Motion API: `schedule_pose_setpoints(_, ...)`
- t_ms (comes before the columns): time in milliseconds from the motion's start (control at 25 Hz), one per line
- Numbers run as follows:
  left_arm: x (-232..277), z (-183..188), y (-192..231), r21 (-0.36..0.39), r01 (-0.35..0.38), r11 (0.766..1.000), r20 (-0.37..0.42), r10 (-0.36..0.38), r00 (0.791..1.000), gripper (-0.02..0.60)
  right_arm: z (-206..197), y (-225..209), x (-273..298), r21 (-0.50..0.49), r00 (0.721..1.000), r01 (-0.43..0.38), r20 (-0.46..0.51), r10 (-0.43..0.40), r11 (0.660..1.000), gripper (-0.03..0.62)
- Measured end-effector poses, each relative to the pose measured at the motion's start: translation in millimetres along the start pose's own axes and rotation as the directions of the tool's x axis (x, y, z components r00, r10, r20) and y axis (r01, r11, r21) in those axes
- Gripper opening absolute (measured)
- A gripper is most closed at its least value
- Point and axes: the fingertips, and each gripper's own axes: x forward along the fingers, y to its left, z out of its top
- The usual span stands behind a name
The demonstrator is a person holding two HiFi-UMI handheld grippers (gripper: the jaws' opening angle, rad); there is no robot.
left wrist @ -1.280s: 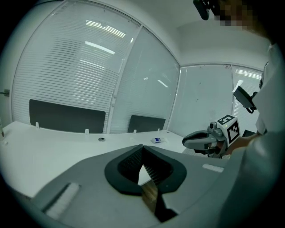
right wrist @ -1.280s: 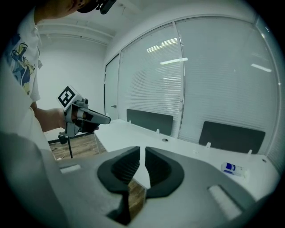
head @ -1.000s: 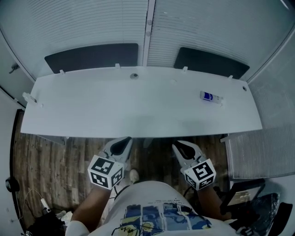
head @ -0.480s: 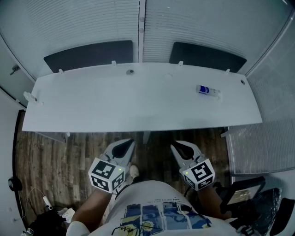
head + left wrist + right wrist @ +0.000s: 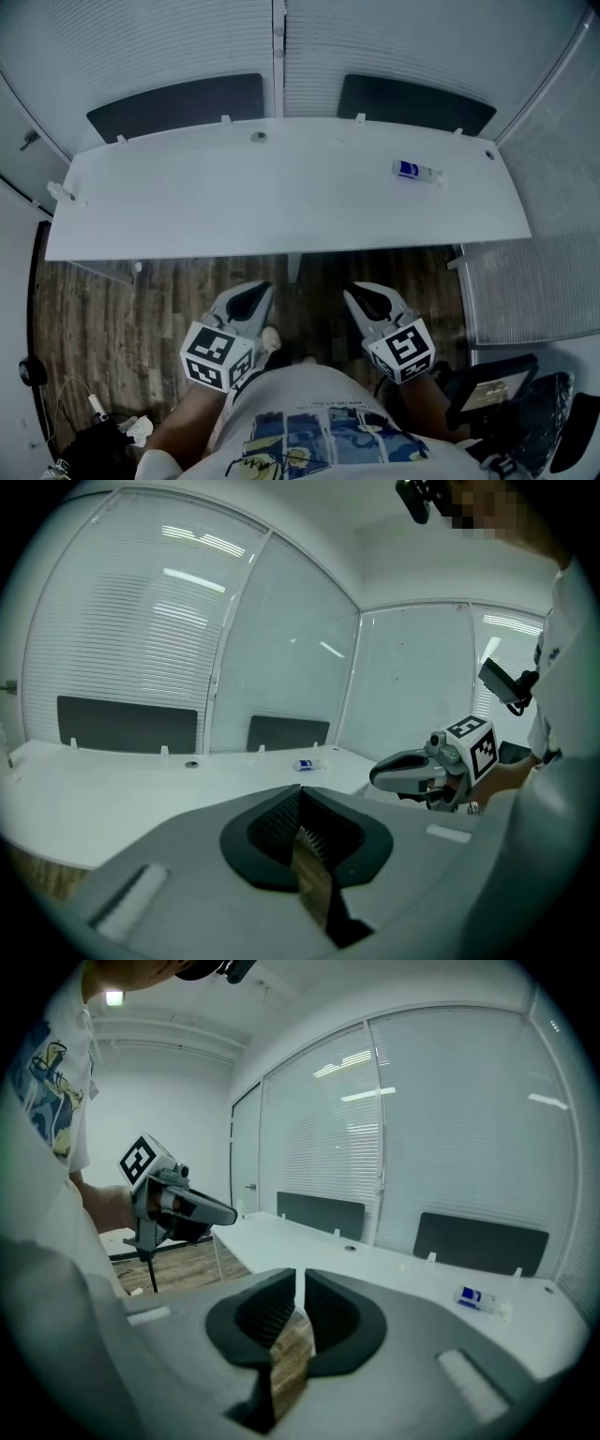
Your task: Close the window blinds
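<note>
The slatted window blinds (image 5: 169,42) hang behind glass panels beyond the white desk (image 5: 281,202), with a frame post (image 5: 278,56) between two panes. They also show in the left gripper view as blinds (image 5: 141,639) and in the right gripper view as blinds (image 5: 323,1152). My left gripper (image 5: 251,293) and right gripper (image 5: 362,296) are held side by side over the wood floor, short of the desk's near edge and far from the blinds. Both are shut, with nothing between the pads. Each gripper's own view shows it the same way: left gripper (image 5: 300,803), right gripper (image 5: 300,1288).
Two dark panels (image 5: 178,105) stand along the desk's back edge. A small blue-and-white item (image 5: 413,172) lies at the desk's right and a cable hole (image 5: 259,137) sits near the back. A slatted unit (image 5: 534,291) stands at right; cables and clutter (image 5: 94,422) lie on the floor at lower left.
In the head view the desk and blinds have slid up and to the left, so both grippers now sit a little farther from the desk's edge. Both jaws stay shut.
</note>
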Motion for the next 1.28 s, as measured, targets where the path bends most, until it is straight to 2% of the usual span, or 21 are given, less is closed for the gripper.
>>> schedule_pose_setpoints(680,-5.6,-19.4,-31.6,-0.009,-0.013,1.000,-0.028,0.013,1.000,0.005,-19.2,5.9,-27.9,-0.013,1.000,-0.021,-0.020,0.021,1.000,0.028)
schedule_pose_setpoints(960,-7.1,-17.0,-7.5,-0.021,-0.026,0.999,-0.030,0.026,0.999,0.005,-7.2,11.1,-2.1,-0.038,0.999,-0.046,-0.025,0.045,0.998,0.028)
schedule_pose_setpoints(1280,0.2,-20.7,-17.4,-0.017,-0.010,1.000,-0.046,0.009,0.999,0.005,-14.5,9.5,-10.2,-0.028,0.999,-0.039,-0.034,0.038,0.999,0.026)
